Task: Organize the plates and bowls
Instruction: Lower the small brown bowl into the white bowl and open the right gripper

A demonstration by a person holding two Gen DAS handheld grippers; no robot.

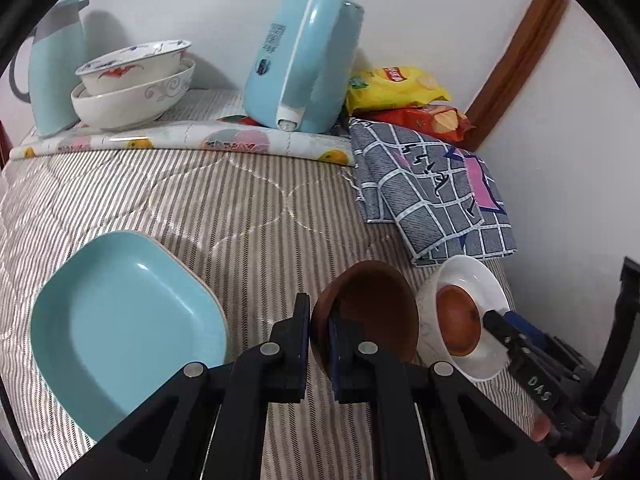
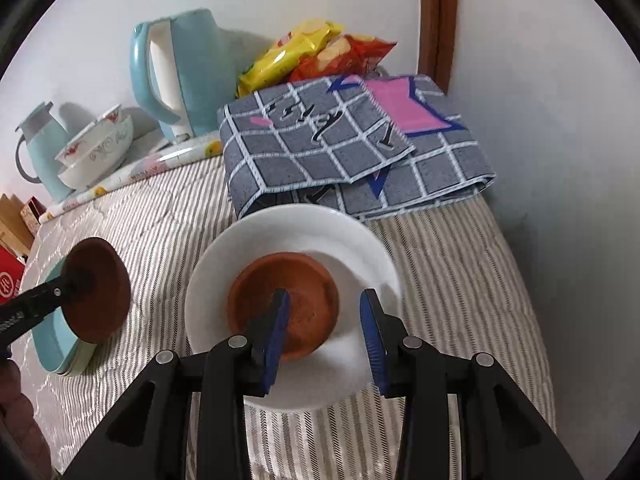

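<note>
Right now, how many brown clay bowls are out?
2: one brown bowl gripped by the left gripper, one inside the white bowl. Others may be hidden.

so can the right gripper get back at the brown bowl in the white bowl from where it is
Probably yes. The right gripper is open right above the brown bowl, which sits uncovered in the white bowl. The left gripper, with its own bowl, is off to the side.

Each fisheye camera sat just behind its own fingers, angled steeply down at the striped bed from close range. The left view faced the teal plate [image 1: 120,328]; the right view sat above the white bowl [image 2: 292,304]. Both shared the kettle [image 1: 300,60] and checked cloth [image 2: 344,140].
</note>
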